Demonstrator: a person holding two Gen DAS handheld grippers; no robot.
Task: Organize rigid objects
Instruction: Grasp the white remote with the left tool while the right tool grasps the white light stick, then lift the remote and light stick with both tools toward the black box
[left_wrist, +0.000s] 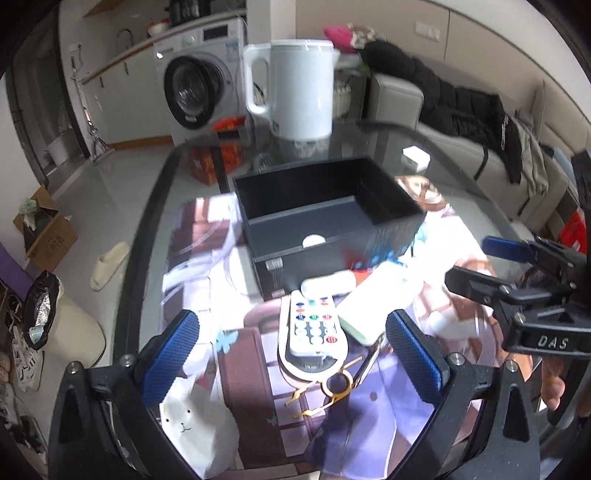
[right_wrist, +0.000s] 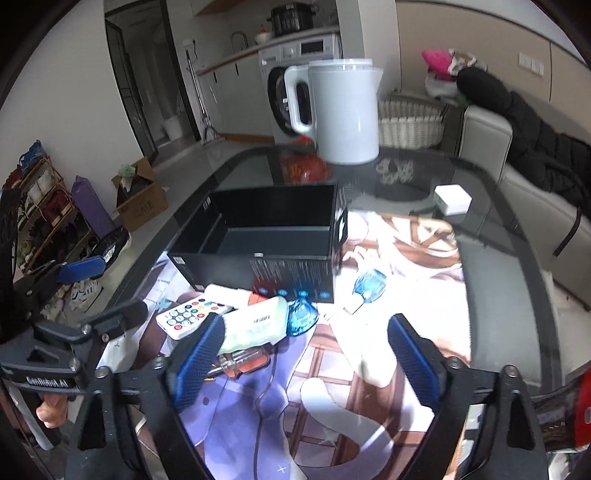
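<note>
A black open box (left_wrist: 325, 206) (right_wrist: 266, 236) stands on the printed mat, with a small white round thing inside near its front wall (left_wrist: 314, 240). In front of it lie a white remote with coloured buttons (left_wrist: 314, 325) (right_wrist: 190, 314), a white-green flat pack (left_wrist: 373, 306) (right_wrist: 255, 325), a white case (left_wrist: 327, 285) and a clear-handled tool (right_wrist: 243, 360). My left gripper (left_wrist: 291, 354) is open, just before the remote. My right gripper (right_wrist: 306, 354) is open; its left finger (right_wrist: 201, 354) is beside the pack.
A white kettle (left_wrist: 295, 85) (right_wrist: 340, 110) stands behind the box on the glass table (left_wrist: 177, 173). A small white box (right_wrist: 452, 199) lies at the right. Blue glass pieces (right_wrist: 303, 314) lie on the mat. A sofa with a black coat (left_wrist: 461, 99) is beyond.
</note>
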